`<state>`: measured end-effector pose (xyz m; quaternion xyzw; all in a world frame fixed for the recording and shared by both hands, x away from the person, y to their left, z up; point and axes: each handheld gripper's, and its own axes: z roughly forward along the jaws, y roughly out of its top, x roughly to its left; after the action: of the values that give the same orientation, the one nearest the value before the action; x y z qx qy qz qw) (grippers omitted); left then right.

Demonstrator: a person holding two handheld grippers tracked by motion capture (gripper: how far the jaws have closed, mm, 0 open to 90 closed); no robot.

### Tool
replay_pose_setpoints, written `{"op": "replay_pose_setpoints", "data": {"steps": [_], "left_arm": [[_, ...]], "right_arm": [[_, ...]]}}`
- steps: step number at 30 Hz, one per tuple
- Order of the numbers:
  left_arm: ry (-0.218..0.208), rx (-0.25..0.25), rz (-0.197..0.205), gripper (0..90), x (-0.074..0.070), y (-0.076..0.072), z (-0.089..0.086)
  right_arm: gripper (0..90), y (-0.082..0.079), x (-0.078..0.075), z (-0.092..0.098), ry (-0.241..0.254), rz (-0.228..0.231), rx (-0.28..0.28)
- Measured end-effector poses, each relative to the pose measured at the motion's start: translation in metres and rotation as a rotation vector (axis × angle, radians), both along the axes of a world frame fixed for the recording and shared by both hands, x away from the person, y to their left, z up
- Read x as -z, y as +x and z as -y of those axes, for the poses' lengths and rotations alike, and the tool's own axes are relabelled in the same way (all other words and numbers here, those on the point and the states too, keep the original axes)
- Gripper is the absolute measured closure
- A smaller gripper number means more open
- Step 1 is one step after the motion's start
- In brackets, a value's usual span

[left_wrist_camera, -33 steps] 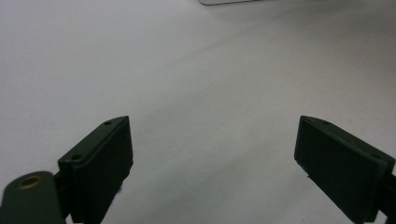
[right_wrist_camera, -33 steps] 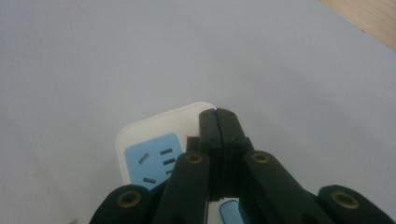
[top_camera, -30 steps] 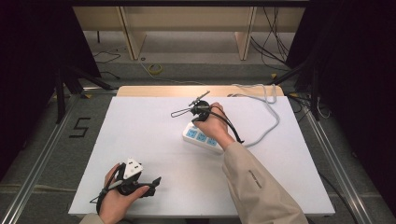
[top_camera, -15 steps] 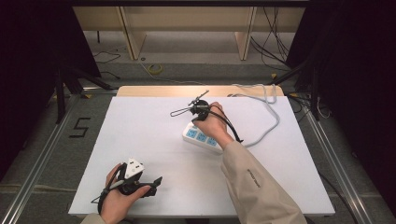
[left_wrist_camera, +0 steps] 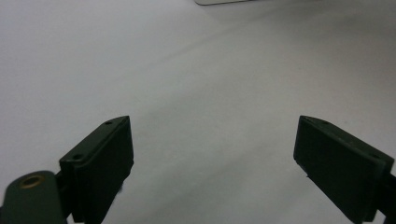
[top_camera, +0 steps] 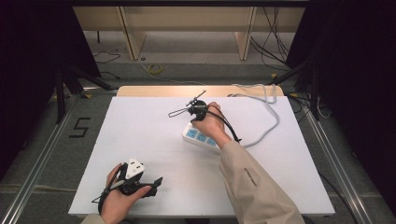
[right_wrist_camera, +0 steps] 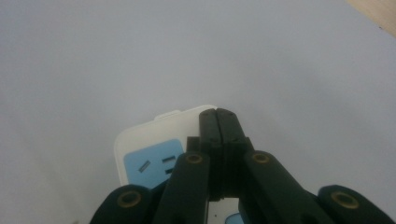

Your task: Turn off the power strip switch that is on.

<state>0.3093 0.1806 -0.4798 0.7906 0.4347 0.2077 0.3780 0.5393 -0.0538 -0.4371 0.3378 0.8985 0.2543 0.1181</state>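
Right gripper closed over power strip; left gripper idle.

The power strip (white body, blue socket faces) lies right of centre on the white table, its grey cable looping toward the far edge. In the right gripper view the jaws meet flush above the strip's end, nothing between them. The left gripper rests near the front-left edge, jaws wide apart, well clear of the strip.

Nothing is changing for you: your right tool, jaws pressed together over the power strip, and your wide-jawed left tool are keeping their earlier places.
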Motion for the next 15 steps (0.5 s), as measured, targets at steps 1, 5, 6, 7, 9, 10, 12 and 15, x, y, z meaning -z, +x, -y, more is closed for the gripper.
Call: {"op": "replay_pose_setpoints", "data": {"steps": [1, 5, 6, 7, 9, 10, 12, 15], "left_arm": [[-0.001, -0.001, 0.000, 11.7, 0.0001, 0.0001, -0.0001], [-0.004, -0.005, 0.001, 11.7, 0.0004, 0.0003, 0.0000], [-0.004, -0.006, 0.001, 11.7, 0.0004, 0.0003, 0.0001], [-0.004, -0.005, 0.001, 11.7, 0.0003, 0.0002, 0.0003], [0.001, -0.002, 0.001, 11.7, 0.0001, 0.0001, 0.0001], [0.002, -0.002, 0.001, 11.7, 0.0001, 0.0000, 0.0000], [0.003, -0.002, 0.000, 11.7, -0.0001, -0.0001, -0.0005], [0.002, -0.004, 0.000, 11.7, 0.0002, 0.0001, -0.0004]], "right_arm": [[90.0, 0.0002, 0.0010, -0.0003, -0.001, -0.004, -0.003], [90.0, 0.0006, 0.0031, -0.0017, -0.004, -0.017, 0.000], [90.0, 0.0008, 0.0037, -0.0020, -0.005, -0.017, -0.002], [90.0, 0.0006, 0.0041, -0.0026, -0.006, -0.020, 0.001], [90.0, 0.0008, 0.0046, -0.0028, -0.015, -0.016, 0.001], [90.0, 0.0007, 0.0049, -0.0032, -0.017, -0.012, 0.004], [90.0, 0.0005, 0.0052, -0.0031, -0.024, -0.013, 0.008], [90.0, 0.0009, 0.0054, -0.0029, -0.026, -0.013, 0.015]]}}
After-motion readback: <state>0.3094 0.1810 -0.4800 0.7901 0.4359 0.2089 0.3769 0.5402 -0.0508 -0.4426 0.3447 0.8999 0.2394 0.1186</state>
